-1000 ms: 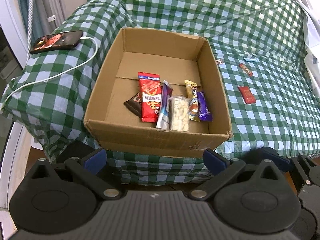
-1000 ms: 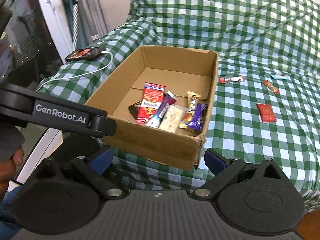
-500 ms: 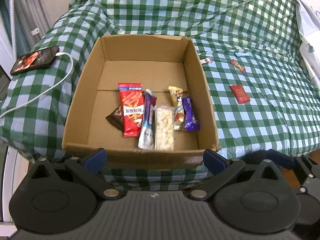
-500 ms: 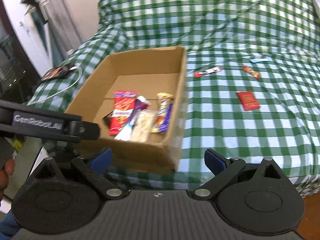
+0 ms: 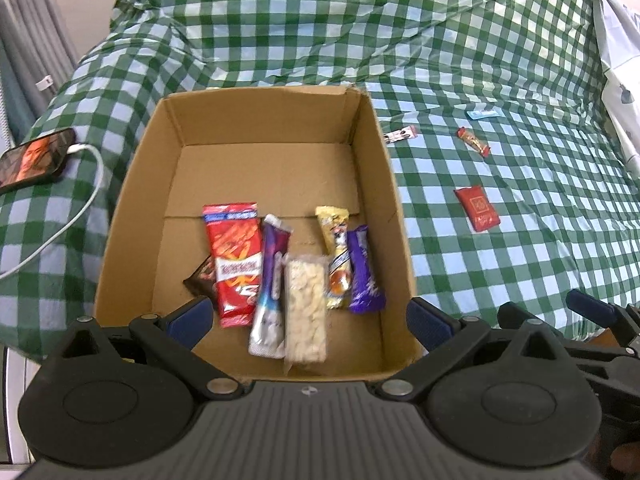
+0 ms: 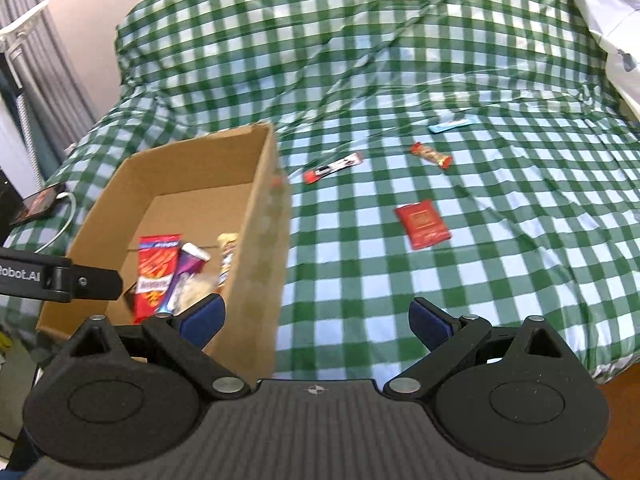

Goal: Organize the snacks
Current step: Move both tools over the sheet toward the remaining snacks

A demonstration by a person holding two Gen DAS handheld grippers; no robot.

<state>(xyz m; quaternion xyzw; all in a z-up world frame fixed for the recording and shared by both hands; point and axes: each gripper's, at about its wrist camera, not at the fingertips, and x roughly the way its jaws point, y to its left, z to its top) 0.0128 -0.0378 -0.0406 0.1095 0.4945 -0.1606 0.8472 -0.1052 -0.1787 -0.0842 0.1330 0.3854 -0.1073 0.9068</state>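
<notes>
A cardboard box [image 5: 392, 184] [image 6: 264, 216] stands on the green checked bed cover and holds several snack packs, among them a red pack [image 5: 234, 260] and a purple bar [image 5: 362, 270]. Loose on the cover to its right lie a red square packet [image 5: 478, 208] [image 6: 423, 223], a red-gold candy [image 5: 473, 141] [image 6: 431, 155], a red-white stick [image 5: 400, 135] [image 6: 333, 167] and a light blue sachet [image 5: 483, 113] [image 6: 451, 124]. My left gripper [image 5: 308, 322] hangs open over the box's near end. My right gripper [image 6: 318, 318] is open over the cover beside the box's right wall, empty.
A phone [image 5: 34, 160] on a white charging cable [image 5: 76, 200] lies at the bed's left edge. A white pillow [image 6: 608, 20] sits at the far right. Curtains [image 6: 36, 80] hang at the left. The left gripper's black arm [image 6: 60, 278] crosses the right wrist view.
Both grippers have moved forward and up over the bed. The left now looks down into the box; the right has swung rightward toward the loose snacks. Neither has taken anything.
</notes>
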